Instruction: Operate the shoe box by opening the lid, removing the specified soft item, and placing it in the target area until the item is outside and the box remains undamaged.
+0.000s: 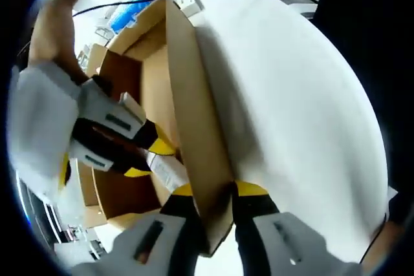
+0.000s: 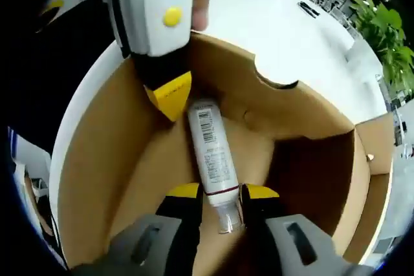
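— Spotted: white soft plastic squeeze tube [image 2: 212, 159] with a barcode and printed label, lying flat on the floor of the open brown cardboard shoe box [image 2: 304, 127], lengthwise ahead of the right gripper [image 2: 222, 193].

— And the right fingers [image 2: 183, 192]?

— Set either side of the tube's clear cap end, close against it. Closed on it, by the look of things, though contact on both sides hard to confirm.

— Left gripper [image 1: 213, 193]?

— Clamped on the upright cardboard side wall [image 1: 187, 108] of the box, one finger inside, one outside. Steadying the box against the white bench [image 1: 291, 95], probably. Seen from the right gripper view too, just beyond the tube's far end.

— Handling?

— Light, judging by size. Soft-walled, so likely to dent or bulge under a hard squeeze. Glossy skin, probably slippery. Cap end stiffer, narrower, less give.

— So where to take hold?

— At the cap or the shoulder just ahead of it, where the fingers already sit. Firmer there, less chance of squirting free. Gentle pressure only. Lift straight up between the box walls, clear of the cardboard, to spare the box.

— Risk?

— Tube hanging from one end, liable to swing and slip. Thin wall under the left fingers liable to crease if pinched harder.
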### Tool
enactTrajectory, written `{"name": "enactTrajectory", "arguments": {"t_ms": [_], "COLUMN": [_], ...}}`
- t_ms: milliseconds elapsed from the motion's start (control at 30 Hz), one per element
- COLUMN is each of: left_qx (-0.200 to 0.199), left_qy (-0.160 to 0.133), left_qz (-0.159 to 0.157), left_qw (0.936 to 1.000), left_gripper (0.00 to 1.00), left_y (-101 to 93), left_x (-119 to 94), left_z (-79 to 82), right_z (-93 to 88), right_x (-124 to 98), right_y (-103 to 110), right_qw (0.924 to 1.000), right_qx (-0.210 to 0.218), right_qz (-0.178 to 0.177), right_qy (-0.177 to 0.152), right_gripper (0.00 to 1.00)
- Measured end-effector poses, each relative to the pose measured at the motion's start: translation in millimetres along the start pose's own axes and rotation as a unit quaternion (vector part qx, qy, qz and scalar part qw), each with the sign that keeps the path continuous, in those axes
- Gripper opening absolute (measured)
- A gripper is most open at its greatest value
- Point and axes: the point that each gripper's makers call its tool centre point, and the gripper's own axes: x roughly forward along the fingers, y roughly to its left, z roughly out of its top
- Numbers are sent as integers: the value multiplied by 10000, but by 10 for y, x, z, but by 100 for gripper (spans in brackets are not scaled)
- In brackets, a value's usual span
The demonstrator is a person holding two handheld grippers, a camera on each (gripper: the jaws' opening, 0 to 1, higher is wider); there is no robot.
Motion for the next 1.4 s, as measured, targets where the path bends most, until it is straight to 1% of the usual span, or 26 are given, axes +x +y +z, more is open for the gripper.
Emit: {"name": "enactTrajectory", "arguments": {"t_ms": [33,133,167,200,267,333,433,467,533,600,667,700,733,800,833,867,933,1000,1067,1100,1133,1200,1233,1267,1333,1400], "left_qx": [1,5,1,1,3,7,13,4,0,0,4,4,1,1,-2,-5,-3,6,4,3,-1,-1,-7,-1,3,1], "left_qy": [12,25,23,24,36,58,102,104,98,97,98,98,99,99,96,96,89,88,80,74,71,64,57,60,63,75], "left_qz": [3,7,6,7,12,19,34,36,35,33,32,33,34,33,33,34,32,32,29,28,27,25,24,24,22,21], "left_qw": [10000,10000,10000,10000,10000,10000,9999,9999,9999,9999,9999,9999,9999,9999,9999,9999,10000,10000,10000,10000,10000,10000,10000,10000,10000,10000], "left_gripper": [15,15,15,15,16,16,16,16,16,16,16,16,16,16,16,16,16,16,16,16,16,16,16,16,16,16], "left_y": [-1,-1,-1,-1,-2,-3,-5,-3,1,2,3,3,4,5,6,5,6,5,5,5,5,5,5,4,4,4], "left_x": [1,-1,-2,-3,-3,-2,8,8,7,6,5,5,5,5,5,5,5,3,3,3,2,0,0,-1,0,1], "left_z": [-1,-2,-2,-1,-2,-4,-17,-20,-20,-18,-16,-15,-16,-17,-16,-17,-16,-12,-10,-9,-7,-4,-2,-1,0,0], "right_z": [2,-56,-70,-66,-80,-88,-92,-95,-112,-129,-151,-216,-233,-267,-299,-325,-356,-396,-396,-408,-424,-459,-469,-486,-496,-491], "right_x": [-9,-48,-56,-64,-77,-82,-94,-98,-107,-117,-128,-144,-152,-166,-172,-183,-189,-197,-201,-207,-214,-229,-234,-238,-244,-244], "right_y": [14,90,92,91,140,164,197,207,223,225,236,216,221,208,201,195,198,191,200,202,201,220,230,232,241,248], "right_qw": [10000,9981,9976,9962,9926,9914,9857,9853,9808,9746,9711,9682,9673,9610,9610,9573,9558,9508,9498,9487,9458,9443,9424,9379,9373,9352], "right_qx": [55,576,634,754,1066,1142,1465,1474,1712,1977,2090,2186,2208,2418,2404,2510,2551,2684,2688,2705,2776,2789,2833,2956,2946,2985], "right_qz": [-49,-154,-213,-331,-420,-456,-613,-635,-734,-869,-982,-1035,-1062,-1148,-1178,-1240,-1272,-1352,-1408,-1448,-1483,-1533,-1552,-1563,-1598,-1631], "right_qy": [-51,-135,-159,-285,-392,-438,-563,-577,-582,-591,-610,-645,-650,-694,-686,-728,-727,-753,-758,-767,-794,-838,-870,-929,-952,-983], "right_gripper": [23,22,22,22,22,21,21,21,21,21,20,20,20,20,20,20,20,20,20,20,20,20,20,20,20,20]}}
